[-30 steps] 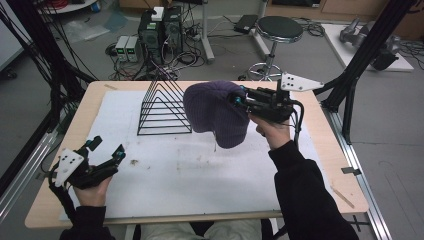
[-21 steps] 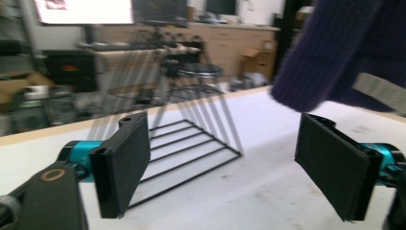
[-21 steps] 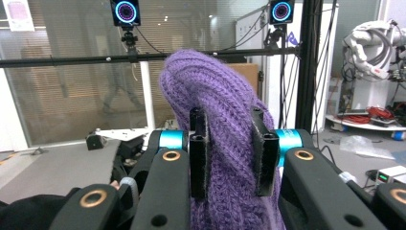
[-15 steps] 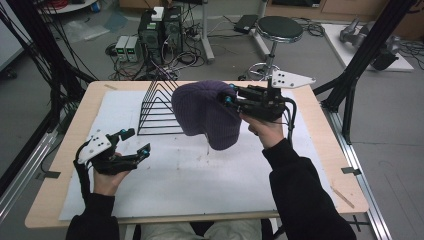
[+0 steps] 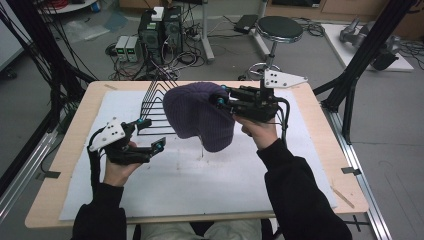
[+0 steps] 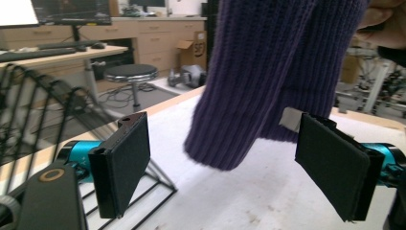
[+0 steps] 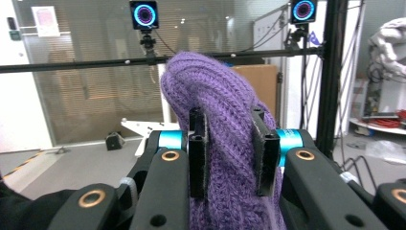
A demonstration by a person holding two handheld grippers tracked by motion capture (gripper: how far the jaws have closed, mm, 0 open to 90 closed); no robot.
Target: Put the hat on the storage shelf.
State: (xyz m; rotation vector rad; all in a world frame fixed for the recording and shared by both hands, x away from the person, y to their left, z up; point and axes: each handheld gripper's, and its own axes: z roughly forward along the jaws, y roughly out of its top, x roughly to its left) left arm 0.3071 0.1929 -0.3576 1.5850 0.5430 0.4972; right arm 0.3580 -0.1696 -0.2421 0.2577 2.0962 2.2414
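High view: left gripper [image 5: 150, 135], jaws apart, reaches toward the purple beanie [image 5: 200, 117] hanging clamped in the right gripper [image 5: 218, 99]; closing early would miss its loose hem, or snag the wire rack [image 5: 154, 107] behind.

The near half of the counter [image 5: 200, 190] lay bare, leaving room to pass. The wire rack [image 5: 152, 107] stood at the far left. The hat [image 5: 197, 112] hung just beside it, blocking the middle, with open air under its lower edge.
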